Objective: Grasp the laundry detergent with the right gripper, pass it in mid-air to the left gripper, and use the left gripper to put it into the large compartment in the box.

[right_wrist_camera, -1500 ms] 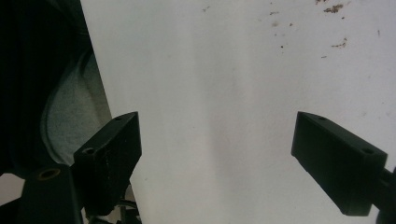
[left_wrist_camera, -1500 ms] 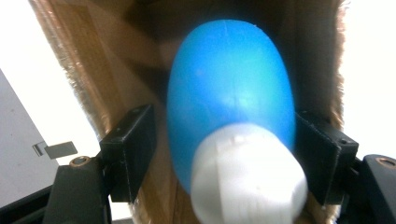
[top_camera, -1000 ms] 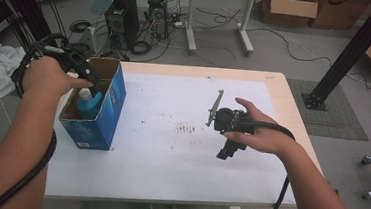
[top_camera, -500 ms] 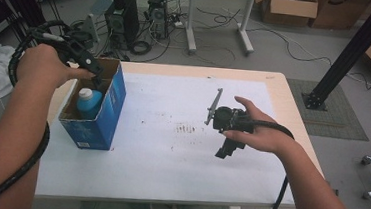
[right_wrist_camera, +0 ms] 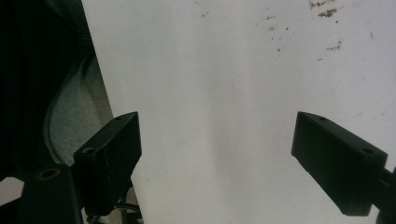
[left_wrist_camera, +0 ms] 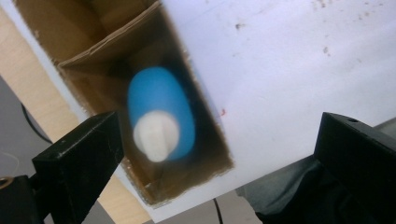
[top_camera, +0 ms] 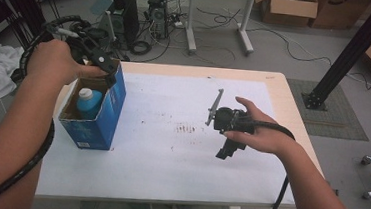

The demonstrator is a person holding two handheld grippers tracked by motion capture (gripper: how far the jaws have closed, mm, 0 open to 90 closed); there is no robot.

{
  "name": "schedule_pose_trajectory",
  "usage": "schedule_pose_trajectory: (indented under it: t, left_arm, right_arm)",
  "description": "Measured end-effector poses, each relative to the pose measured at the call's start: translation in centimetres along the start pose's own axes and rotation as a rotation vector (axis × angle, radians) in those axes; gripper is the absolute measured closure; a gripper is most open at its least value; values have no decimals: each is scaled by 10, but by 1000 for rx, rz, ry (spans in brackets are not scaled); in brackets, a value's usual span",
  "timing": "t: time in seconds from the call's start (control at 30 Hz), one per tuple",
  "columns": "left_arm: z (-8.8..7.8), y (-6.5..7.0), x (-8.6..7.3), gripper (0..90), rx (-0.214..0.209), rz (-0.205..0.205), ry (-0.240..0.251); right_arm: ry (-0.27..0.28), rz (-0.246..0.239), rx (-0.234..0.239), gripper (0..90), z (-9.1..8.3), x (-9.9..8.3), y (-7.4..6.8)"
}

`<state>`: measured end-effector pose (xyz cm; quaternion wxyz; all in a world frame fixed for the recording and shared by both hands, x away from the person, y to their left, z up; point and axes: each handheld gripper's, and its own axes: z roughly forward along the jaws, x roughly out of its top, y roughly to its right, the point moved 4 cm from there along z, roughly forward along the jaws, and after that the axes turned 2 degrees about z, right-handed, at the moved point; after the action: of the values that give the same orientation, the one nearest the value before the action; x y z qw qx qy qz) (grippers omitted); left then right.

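Black jaws on my left gripper (left_wrist_camera: 217, 154) are spread wide with nothing between them, hanging right over the open top of the blue box (top_camera: 103, 113). Compared with a second ago, that hand has lifted up and back toward the far rim of the box, so the gripper sits higher now. My right gripper (right_wrist_camera: 233, 161) hasn't budged: jaws released too, parked low over the bare white worktop (top_camera: 168, 168) near the brown specks (top_camera: 185, 129).

Inside the box there's a blue bottle (left_wrist_camera: 161, 114) with a white cap (left_wrist_camera: 155, 135), standing upright in the nearer compartment; a cardboard divider (left_wrist_camera: 109, 39) splits it from the other one. The box stands at the worktop's left edge.
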<state>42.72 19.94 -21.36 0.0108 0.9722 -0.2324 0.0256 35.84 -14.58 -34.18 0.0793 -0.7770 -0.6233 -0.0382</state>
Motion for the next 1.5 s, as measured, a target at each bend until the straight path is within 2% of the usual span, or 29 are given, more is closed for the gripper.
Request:
schedule_pose_trajectory:
  t: [0.03,0.1,0.13,0.3,0.37,0.4,0.43,0.47,0.5,0.53,0.57,0.6,0.83,0.9,0.97,1.07,1.13,1.27,1.43,1.5]
  left_arm:
    - [-1,2,1,20,0,14,3]
    - [-2,7,3,11,-31,43,11]
    - [-2,10,3,7,-36,71,9]
    - [-4,27,7,3,-78,157,22]
    - [-5,36,8,2,-114,222,23]
    - [-5,36,8,2,-114,222,23]
    - [-4,48,9,2,-149,303,8]
    - [-3,54,9,1,-161,346,1]
    - [-3,54,9,2,-161,346,1]
    - [-2,67,8,1,-177,436,-5]
    - [-2,67,8,1,-177,436,-5]
    - [0,77,7,1,-187,506,-15]
    - [9,108,5,1,-216,694,-68]
    - [13,119,3,2,-219,788,-85]
    - [17,125,1,2,-233,846,-105]
    - [26,133,-1,1,-223,912,-146]
    - [32,136,-1,1,-210,941,-156]
    - [41,138,-1,1,-191,983,-170]
    - [46,134,3,1,-166,983,-149]
    - [48,132,5,1,-170,975,-143]
  right_arm:
    - [5,3,1,157,0,0,0]
    - [-1,2,-2,157,-1,-1,0]
    - [0,3,-1,157,0,-1,0]
    - [-2,6,3,157,-1,-2,1]
    - [-10,5,0,157,-1,-1,1]
    - [-10,5,0,157,-1,-1,1]
    - [-9,7,6,157,-2,-1,1]
    - [-9,8,5,157,-2,-1,1]
    - [-9,8,5,157,-3,0,1]
    - [-8,11,7,157,-3,0,1]
    - [-8,11,7,157,-3,0,1]
    - [-9,9,8,157,-3,0,1]
    - [-23,12,2,157,-8,1,3]
    - [-22,10,4,157,-9,2,3]
    - [-22,11,2,157,-10,1,3]
    - [-23,17,5,157,-10,1,3]
    - [-35,27,5,157,-10,-1,4]
    - [-25,23,2,157,-10,-2,7]
    - [-25,27,9,157,-11,-3,11]
    - [-25,29,9,157,-12,-4,13]
